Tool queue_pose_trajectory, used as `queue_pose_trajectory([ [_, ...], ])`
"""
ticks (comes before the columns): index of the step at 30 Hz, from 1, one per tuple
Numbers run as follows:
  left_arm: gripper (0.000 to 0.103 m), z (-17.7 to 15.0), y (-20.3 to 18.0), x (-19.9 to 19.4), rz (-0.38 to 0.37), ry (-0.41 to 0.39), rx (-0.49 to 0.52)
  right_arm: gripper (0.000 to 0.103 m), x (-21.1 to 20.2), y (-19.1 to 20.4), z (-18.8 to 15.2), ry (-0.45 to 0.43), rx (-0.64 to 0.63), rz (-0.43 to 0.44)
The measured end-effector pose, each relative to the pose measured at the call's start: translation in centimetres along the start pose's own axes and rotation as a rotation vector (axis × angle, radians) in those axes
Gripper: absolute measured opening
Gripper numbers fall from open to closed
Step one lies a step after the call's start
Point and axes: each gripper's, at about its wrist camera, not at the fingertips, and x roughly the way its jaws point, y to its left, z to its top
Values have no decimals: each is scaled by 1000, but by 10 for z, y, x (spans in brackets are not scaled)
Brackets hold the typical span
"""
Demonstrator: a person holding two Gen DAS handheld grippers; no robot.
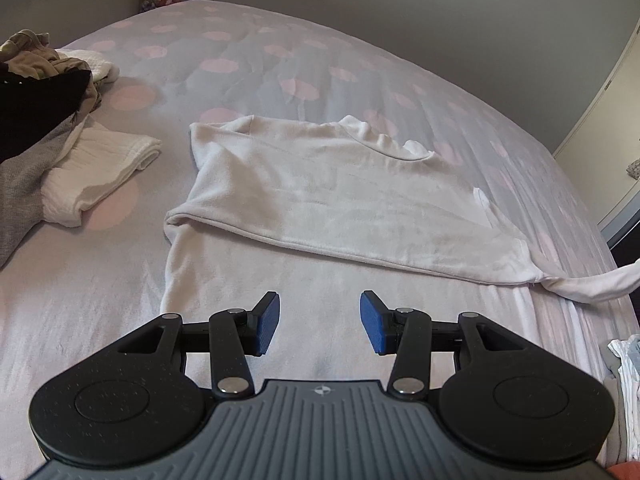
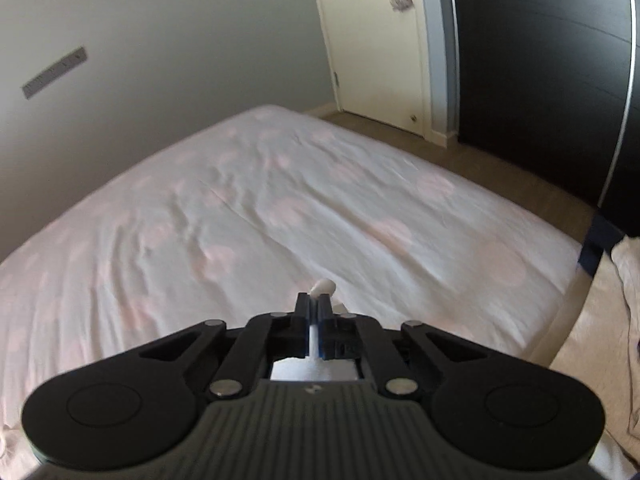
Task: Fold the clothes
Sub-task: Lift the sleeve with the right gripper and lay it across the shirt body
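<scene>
A white long-sleeved top (image 1: 340, 204) lies on the bed sheet (image 1: 280, 64) with pink dots, its upper part folded over its lower part. One sleeve (image 1: 596, 284) is pulled taut toward the right edge of the left wrist view. My left gripper (image 1: 320, 314) hovers over the top's near part, open, with nothing between its blue pads (image 1: 268, 322). In the right wrist view my right gripper (image 2: 316, 306) is shut on a strip of white fabric (image 2: 323, 286), lifted above the sheet (image 2: 240, 220). The fabric's tip pokes out past the fingertips.
A heap of dark and beige clothes (image 1: 40, 120) and a folded white cloth (image 1: 108, 168) lie at the left. A stack of folded items (image 1: 624, 380) sits at the right edge. Beyond the bed are floor (image 2: 500, 168), a door (image 2: 376, 40) and a dark wardrobe (image 2: 540, 80).
</scene>
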Motion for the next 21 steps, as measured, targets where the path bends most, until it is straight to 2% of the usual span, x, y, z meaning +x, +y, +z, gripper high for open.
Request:
queue_pose_trajectory([
  [5,42,-2,12,-24,-23,-44,-41,4,-64,51,24,-154,-42,145],
  [11,42,-9,25,-43,-43,-74,-66,4,-125,117,34,-243,-100,349],
  [16,42,-14,37,-51,-53,-89,-95,4,-162,192,26,-267,-203,515],
  [21,42,-15,49,-55,-60,-103,-114,4,-188,274,0,-246,-323,690],
])
